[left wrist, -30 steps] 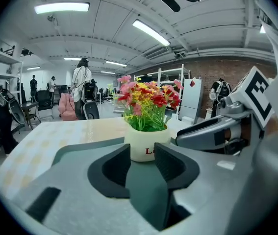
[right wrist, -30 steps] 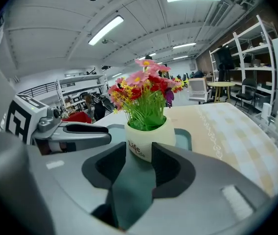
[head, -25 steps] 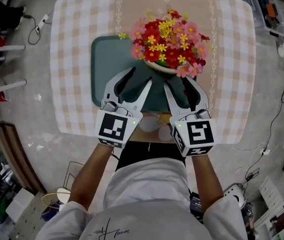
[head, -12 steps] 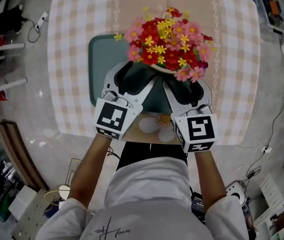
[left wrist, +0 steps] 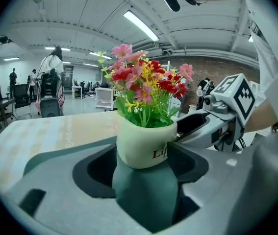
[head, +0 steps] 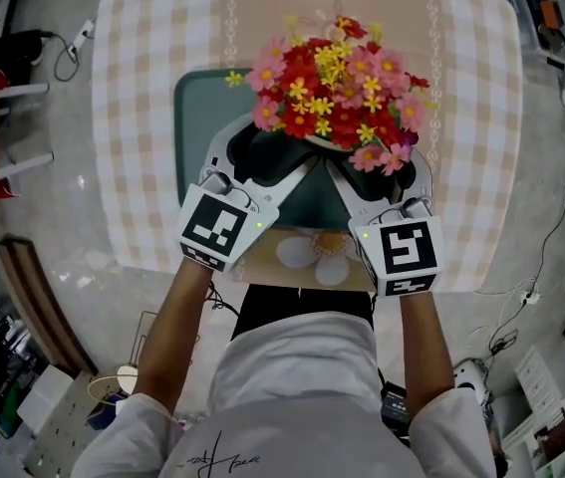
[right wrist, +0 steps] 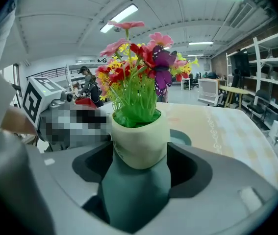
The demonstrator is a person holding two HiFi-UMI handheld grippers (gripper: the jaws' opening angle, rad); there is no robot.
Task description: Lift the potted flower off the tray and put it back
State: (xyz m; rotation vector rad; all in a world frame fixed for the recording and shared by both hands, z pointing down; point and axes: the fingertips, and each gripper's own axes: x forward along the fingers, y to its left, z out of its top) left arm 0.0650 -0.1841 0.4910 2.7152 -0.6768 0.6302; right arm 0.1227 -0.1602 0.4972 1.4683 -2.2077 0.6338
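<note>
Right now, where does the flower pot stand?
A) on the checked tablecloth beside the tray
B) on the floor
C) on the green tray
C: the cream flower pot sits on the green tray, whose green surface shows directly beneath it.

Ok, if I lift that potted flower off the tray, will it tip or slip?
The cream pot looks smooth and glazed, so probably slippery and breakable. The flower bunch spreads wider than the pot, so it may be top-heavy and tip if nudged. The bunch looks artificial, so likely light.
</note>
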